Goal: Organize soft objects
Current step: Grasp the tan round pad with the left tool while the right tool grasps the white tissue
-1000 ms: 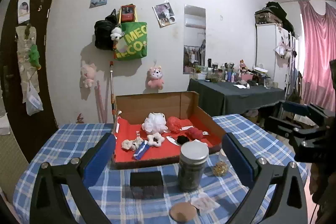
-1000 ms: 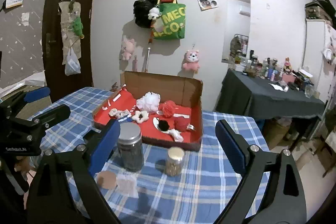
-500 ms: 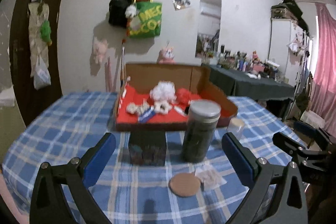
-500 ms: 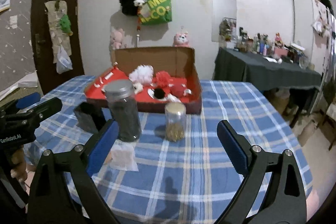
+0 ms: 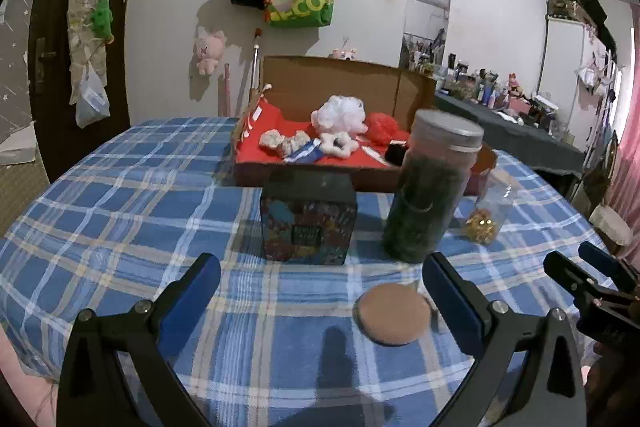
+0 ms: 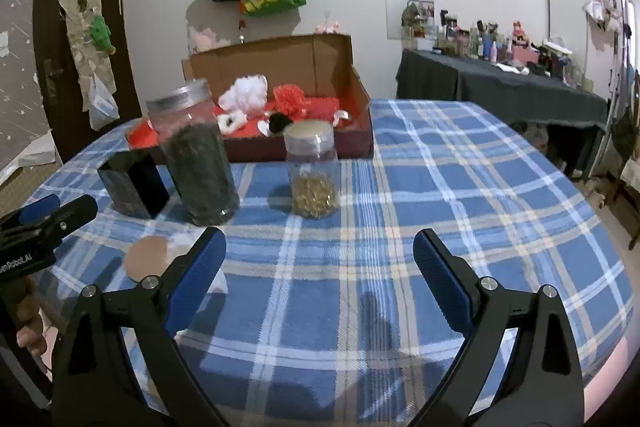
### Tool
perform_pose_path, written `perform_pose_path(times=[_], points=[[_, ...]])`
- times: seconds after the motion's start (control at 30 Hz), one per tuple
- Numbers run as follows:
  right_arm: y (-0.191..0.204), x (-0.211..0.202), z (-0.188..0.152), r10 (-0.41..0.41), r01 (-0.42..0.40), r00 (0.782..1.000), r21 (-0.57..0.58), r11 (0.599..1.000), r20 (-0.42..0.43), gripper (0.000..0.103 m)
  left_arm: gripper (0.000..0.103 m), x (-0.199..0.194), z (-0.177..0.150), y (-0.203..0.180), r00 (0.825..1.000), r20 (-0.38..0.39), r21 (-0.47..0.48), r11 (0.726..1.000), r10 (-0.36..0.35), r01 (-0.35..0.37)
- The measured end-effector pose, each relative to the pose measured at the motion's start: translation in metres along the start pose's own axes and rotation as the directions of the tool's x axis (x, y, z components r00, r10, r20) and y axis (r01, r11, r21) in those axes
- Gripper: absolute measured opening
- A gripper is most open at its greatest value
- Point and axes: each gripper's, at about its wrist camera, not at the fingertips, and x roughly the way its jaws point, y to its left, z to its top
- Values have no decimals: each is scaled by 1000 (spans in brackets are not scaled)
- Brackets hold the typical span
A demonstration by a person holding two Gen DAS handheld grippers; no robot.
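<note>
Both my grippers, left gripper point(image 5: 320, 291) and right gripper point(image 6: 319, 259), gape wide, empty. Soft things point(image 5: 339, 115) probably all sit in the box point(image 5: 304, 173) mid-frame; nothing sorted yet.

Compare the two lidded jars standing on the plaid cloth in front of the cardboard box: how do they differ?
The tall jar is clearly larger and wider than the small jar. The tall jar is filled most of the way with dark material; the small jar holds only a low layer of golden bits. The tall jar has a silvery metal lid, the small jar a pale flat one. Both stand upright, closed, with clear walls, on the tablecloth, untouched by either tool.
</note>
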Motion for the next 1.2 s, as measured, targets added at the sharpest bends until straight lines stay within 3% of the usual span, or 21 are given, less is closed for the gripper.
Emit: perform_pose_path(times=[0.57, 0.93, 1.07, 1.2], points=[[-11, 21, -14, -11, 12, 998, 21, 1000, -67, 96, 103, 26, -20, -7, 996, -87, 27, 1000, -11, 14], [-15, 28, -13, -2, 4, 996, 17, 1000, -90, 96, 103, 50, -28, -26, 967, -240, 75, 992, -84, 104], [-13, 30, -11, 6, -5, 996, 14, 1000, -94, 96, 103, 57, -29, -30, 961, -270, 120, 989, -54, 89], [-5, 35, -9, 67, -66, 991, 13, 998, -117, 96, 103, 57, -29, -27, 958, -283, 156, 984, -39, 86]])
